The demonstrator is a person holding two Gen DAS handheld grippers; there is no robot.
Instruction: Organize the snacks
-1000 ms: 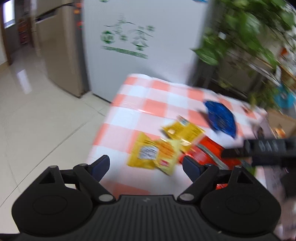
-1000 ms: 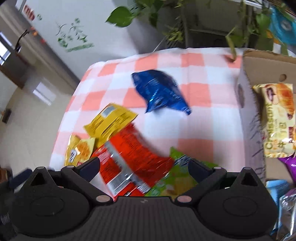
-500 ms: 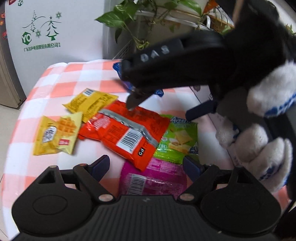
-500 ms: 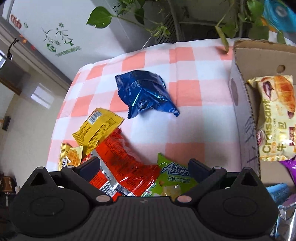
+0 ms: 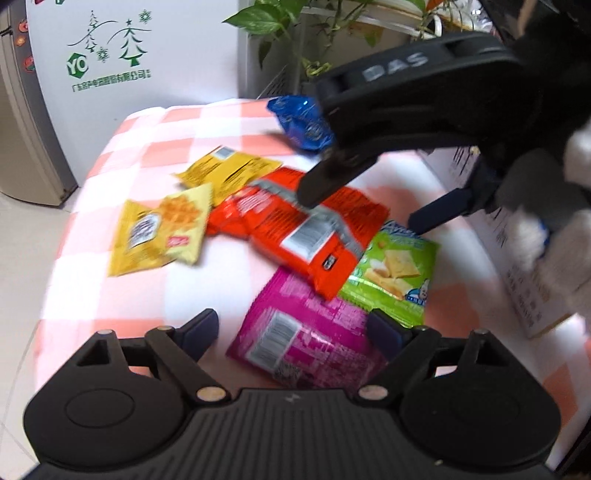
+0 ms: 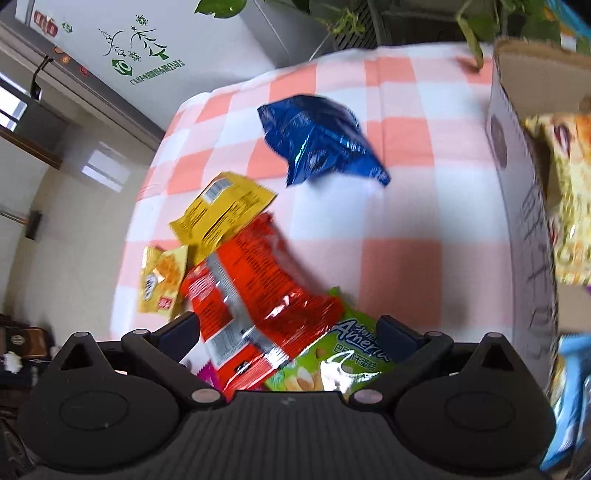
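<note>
Several snack packets lie on a pink-and-white checked tablecloth (image 6: 406, 221). A pink packet (image 5: 306, 339) sits between the fingers of my left gripper (image 5: 291, 330), whose jaws are opening; the pads do not touch it. A red packet (image 5: 295, 229) overlaps a green packet (image 5: 395, 273) and a yellow packet (image 5: 229, 173). My right gripper (image 5: 376, 206) hovers open over the red packet (image 6: 255, 288) and green packet (image 6: 351, 354), which show between its fingertips in its own view (image 6: 290, 332). A small yellow waffle packet (image 5: 159, 232) lies to the left, a blue packet (image 6: 321, 144) farther back.
A cardboard box (image 6: 517, 184) stands at the table's right side and holds a croissant packet (image 6: 565, 184) and other snacks. A white-gloved hand (image 5: 554, 229) holds the right gripper. A white fridge (image 5: 129, 74) and leafy plants (image 5: 266, 22) stand behind the table; floor lies off the left edge.
The left view swung from the table's left edge and floor to over the snack pile, bringing the right gripper into it. The left jaws widened slightly. The right gripper shifted a little toward the pile.
</note>
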